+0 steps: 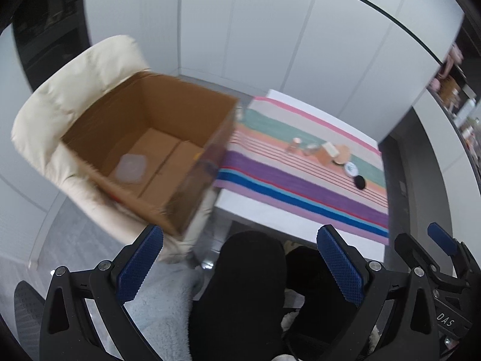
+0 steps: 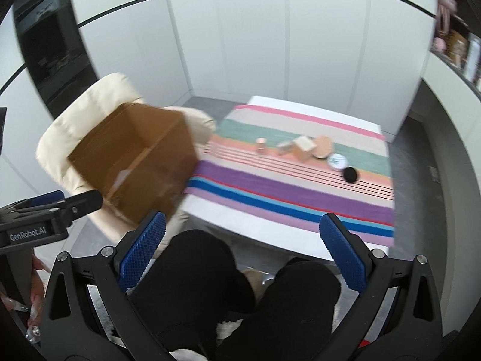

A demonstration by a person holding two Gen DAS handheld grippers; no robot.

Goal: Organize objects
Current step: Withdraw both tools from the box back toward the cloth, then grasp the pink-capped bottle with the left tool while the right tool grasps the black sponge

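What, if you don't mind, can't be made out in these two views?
- Small items on the striped cloth: both views, too small and blurred to identify.
- Pale object in the cardboard box: left view, motion blur.
- Box interior: right view, mostly hidden by its near wall.

A white tabletop (image 2: pixel 270 228) is seen, mostly covered by a striped cloth (image 2: pixel 270 183) in pink, teal, peach, purple and blue bands. On the cloth, a loose row of small stuff is laid out along the peach stripes: a little copper-coloured cylinder (image 2: pixel 261 145) at the left end, then a small clear-ish item (image 2: pixel 283 148) that can't really be made out, a tan box (image 2: pixel 302 148) and a round wooden piece (image 2: pixel 323 147) touching it. Just beside those, a white round tin (image 2: pixel 336 161) and a black disc (image 2: pixel 350 174) are lined up toward the right edge. The same row is picked up in the left wrist view, only blurrier.
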